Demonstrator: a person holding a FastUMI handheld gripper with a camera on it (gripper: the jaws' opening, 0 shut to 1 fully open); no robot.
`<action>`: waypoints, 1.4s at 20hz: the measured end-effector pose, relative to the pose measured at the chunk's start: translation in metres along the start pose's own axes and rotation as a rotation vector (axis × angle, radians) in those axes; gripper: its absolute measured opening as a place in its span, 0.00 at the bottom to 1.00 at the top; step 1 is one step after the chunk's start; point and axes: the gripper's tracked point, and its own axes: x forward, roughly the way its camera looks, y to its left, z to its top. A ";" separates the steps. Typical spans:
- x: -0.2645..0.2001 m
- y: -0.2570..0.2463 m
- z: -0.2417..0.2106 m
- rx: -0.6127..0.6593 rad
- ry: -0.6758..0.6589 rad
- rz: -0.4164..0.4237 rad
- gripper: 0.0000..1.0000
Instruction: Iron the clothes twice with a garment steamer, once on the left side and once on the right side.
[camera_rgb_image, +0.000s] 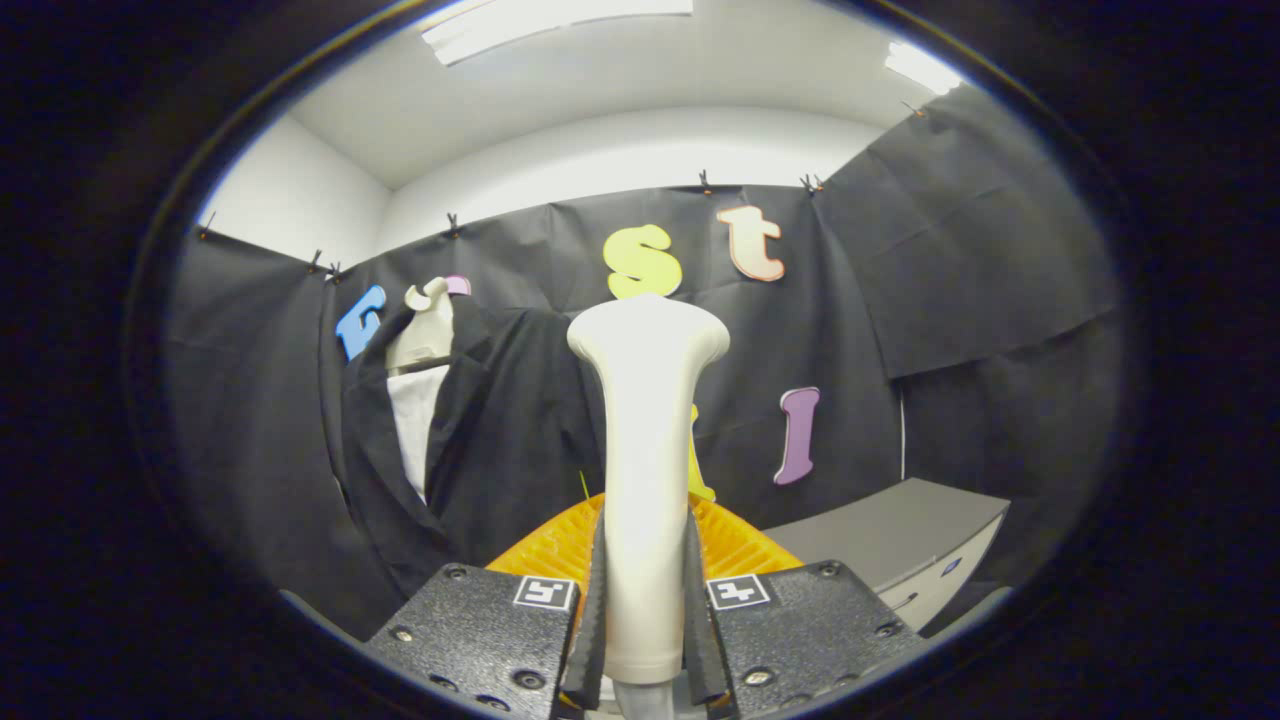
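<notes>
Steamer (645, 470), rigid, smooth and top-heavy, stands clamped by its handle in the hand-held gripper (645, 620); soft jacket (500, 440) hangs left of it.

**Steamer upright in the tool, jacket hanging beyond**

The cream-white plastic garment steamer (646, 470) stands upright, its slim handle widening to a broad, rounded head at the top. Both fingers of the tool (645, 610) press against the lower part of its handle, one on each side. Left of the steamer and beyond it, a black suit jacket (500, 440) hangs on a pale mannequin form, its front open over a white shirt panel (415, 420). The jacket's near sleeve lies just beside the steamer's handle in this view.
</notes>
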 end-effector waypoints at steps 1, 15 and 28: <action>0.003 0.015 0.004 -0.011 -0.021 0.024 0.35; 0.071 0.114 0.025 -0.160 -0.117 0.134 0.35; 0.061 0.126 -0.036 -0.206 -0.008 0.122 0.35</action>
